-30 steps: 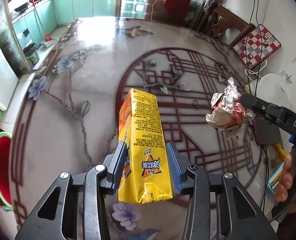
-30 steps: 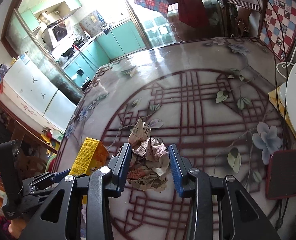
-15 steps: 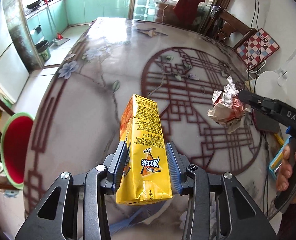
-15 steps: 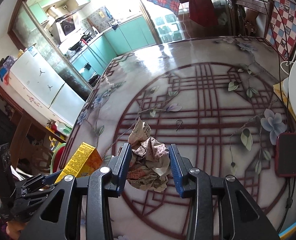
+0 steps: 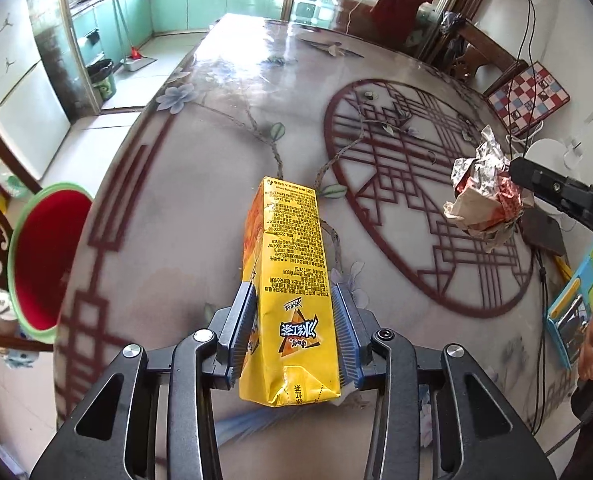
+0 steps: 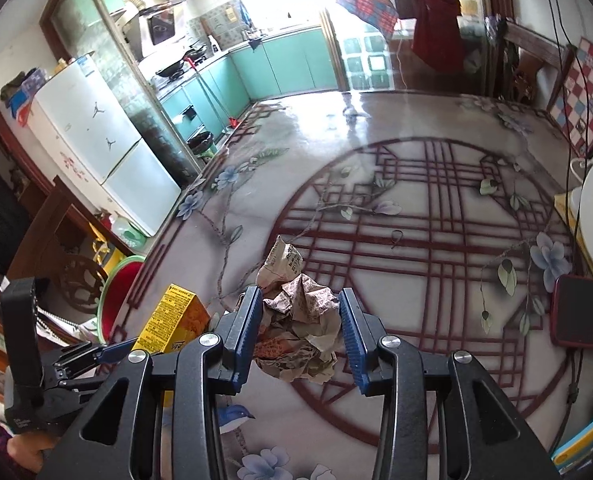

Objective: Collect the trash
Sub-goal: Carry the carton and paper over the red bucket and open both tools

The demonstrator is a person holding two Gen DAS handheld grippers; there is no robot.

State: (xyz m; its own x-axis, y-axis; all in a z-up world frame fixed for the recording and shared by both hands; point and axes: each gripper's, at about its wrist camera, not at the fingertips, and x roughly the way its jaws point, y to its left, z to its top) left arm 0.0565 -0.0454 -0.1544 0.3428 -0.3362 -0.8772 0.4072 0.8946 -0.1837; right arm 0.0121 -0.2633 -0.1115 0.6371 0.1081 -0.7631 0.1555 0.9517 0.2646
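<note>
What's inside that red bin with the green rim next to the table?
In the left wrist view, the red bin shows only bare red inner wall. Its bottom is hidden by the table edge, so contents there cannot be seen.

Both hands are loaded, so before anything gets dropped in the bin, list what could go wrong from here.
1. The left gripper clamps only the lower end of the yellow drink carton; the long free end could swing or slip.
2. The crumpled paper wad in the right gripper is loose and springy; bits may fall on the table.
3. The red bin sits beyond the table edge, so an early release could miss it.
</note>
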